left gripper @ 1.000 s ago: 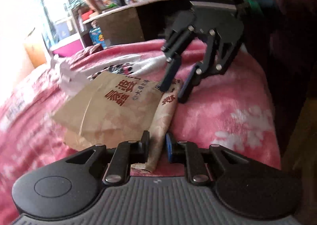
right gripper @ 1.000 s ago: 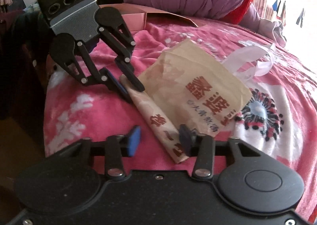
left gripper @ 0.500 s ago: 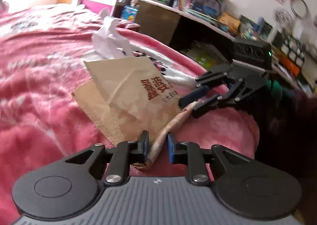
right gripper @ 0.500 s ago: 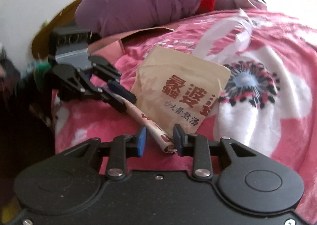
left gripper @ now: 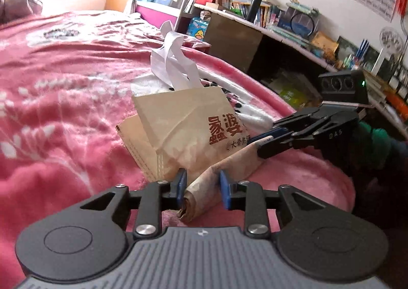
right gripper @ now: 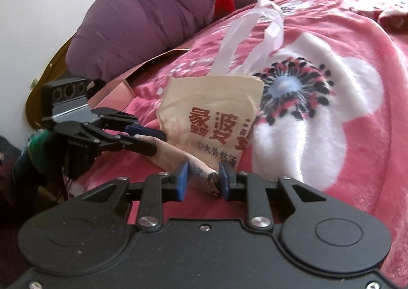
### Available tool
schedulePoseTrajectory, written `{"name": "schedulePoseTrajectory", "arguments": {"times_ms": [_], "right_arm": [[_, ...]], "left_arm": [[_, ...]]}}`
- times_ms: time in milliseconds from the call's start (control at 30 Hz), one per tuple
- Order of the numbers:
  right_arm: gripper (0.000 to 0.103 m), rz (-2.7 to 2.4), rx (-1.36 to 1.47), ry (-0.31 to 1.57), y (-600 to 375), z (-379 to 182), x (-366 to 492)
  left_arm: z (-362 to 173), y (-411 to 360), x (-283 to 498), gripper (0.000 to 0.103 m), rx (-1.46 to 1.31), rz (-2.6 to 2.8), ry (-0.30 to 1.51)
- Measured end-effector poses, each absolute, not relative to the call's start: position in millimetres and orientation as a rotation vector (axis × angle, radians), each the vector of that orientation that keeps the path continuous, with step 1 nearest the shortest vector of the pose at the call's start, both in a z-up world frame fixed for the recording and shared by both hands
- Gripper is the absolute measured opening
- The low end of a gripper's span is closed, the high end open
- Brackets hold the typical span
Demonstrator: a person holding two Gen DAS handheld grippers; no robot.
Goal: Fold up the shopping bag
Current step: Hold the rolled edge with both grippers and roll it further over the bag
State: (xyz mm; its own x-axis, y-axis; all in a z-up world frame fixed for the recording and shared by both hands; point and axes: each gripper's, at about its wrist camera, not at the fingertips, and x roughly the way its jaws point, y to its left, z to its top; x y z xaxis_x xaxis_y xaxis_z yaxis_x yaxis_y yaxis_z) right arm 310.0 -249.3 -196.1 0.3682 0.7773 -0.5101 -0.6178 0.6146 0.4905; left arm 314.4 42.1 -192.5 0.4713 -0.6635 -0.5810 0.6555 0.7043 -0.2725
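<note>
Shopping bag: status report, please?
Left gripper opening, right gripper closing, one at each end of the roll. Shopping bag partly rolled on pink blanket. Nothing obstructing.

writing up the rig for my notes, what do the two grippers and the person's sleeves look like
Both are black linkage grippers with blue pads and silver pivot screws. The left gripper has a ribbed grey body behind round black covers; the right gripper has a plain black body. Each carries a box with three round lenses, and a green light shows on the right one. A green sleeve shows behind the right gripper.
</note>
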Motion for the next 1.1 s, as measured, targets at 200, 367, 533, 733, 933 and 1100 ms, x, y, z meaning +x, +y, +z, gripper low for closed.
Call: {"name": "schedulePoseTrajectory", "arguments": {"times_ms": [200, 367, 533, 733, 933, 1100], "right_arm": [[0.02, 0.847, 0.174, 0.756, -244, -191, 304], [0.021, 0.748, 0.096, 0.714, -240, -185, 293], [0.024, 0.704, 0.034, 0.699, -234, -183, 290], [0.025, 0.672, -0.017, 0.716, -230, -181, 294], [0.029, 0.654, -0.068, 0.715, -224, -179, 291], [0.029, 0.662, -0.082, 0.713, -227, -178, 290]], "left_arm": [[-190, 31, 308, 0.033, 0.074, -0.738, 0.696], [-190, 26, 306, 0.033, 0.116, -0.711, 0.693], [-188, 26, 301, 0.035, 0.156, -0.676, 0.695], [-173, 35, 284, 0.037, 0.213, -0.574, 0.665], [-158, 8, 266, 0.035, 0.268, -0.627, 0.527], [-181, -18, 285, 0.024, 0.27, -0.713, 0.571]]}}
